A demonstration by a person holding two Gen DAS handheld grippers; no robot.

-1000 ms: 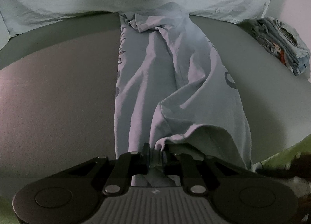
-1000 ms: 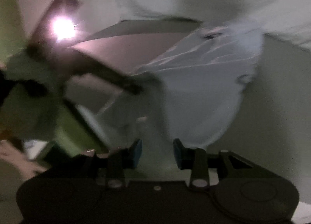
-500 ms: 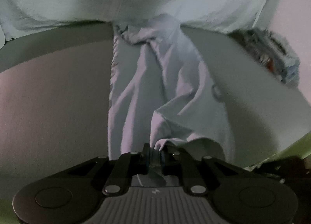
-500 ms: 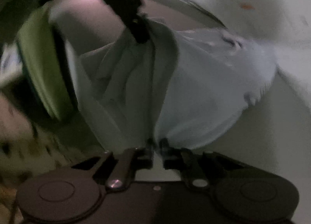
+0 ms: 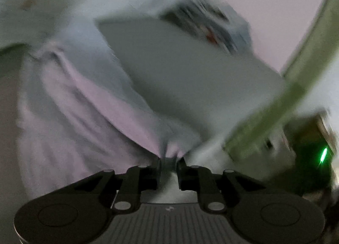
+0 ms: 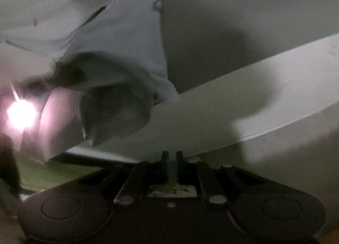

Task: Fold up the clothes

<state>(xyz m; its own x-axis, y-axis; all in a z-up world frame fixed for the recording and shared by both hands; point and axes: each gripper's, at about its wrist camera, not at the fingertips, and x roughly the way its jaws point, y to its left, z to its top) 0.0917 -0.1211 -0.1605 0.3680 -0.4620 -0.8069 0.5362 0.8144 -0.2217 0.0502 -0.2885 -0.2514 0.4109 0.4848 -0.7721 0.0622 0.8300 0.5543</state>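
The pale blue-lilac garment [image 5: 80,99] lies on the grey table [image 5: 190,70] and runs from the far left down to my left gripper [image 5: 170,162]. A bunched fold sits pinched between that gripper's black fingers [image 5: 157,166], and the jaws are opening slightly; the view is motion-blurred. In the right wrist view the garment [image 6: 135,38] hangs up and to the left, with a dark open end [image 6: 116,106]. My right gripper [image 6: 172,157] has its fingers almost together, with a thin pale strip of cloth between them.
A blurred folded stack of patterned clothes [image 5: 211,25] sits at the table's far right. A white carrot-print sheet [image 6: 42,0] lies behind. A green band [image 5: 275,112] runs along the table's right edge. A bright lamp [image 6: 21,114] glares at the left.
The left gripper has swung right with the cloth, so the garment now lies to its left and the table edge shows. The right gripper went from open to shut on cloth, and its view swung.
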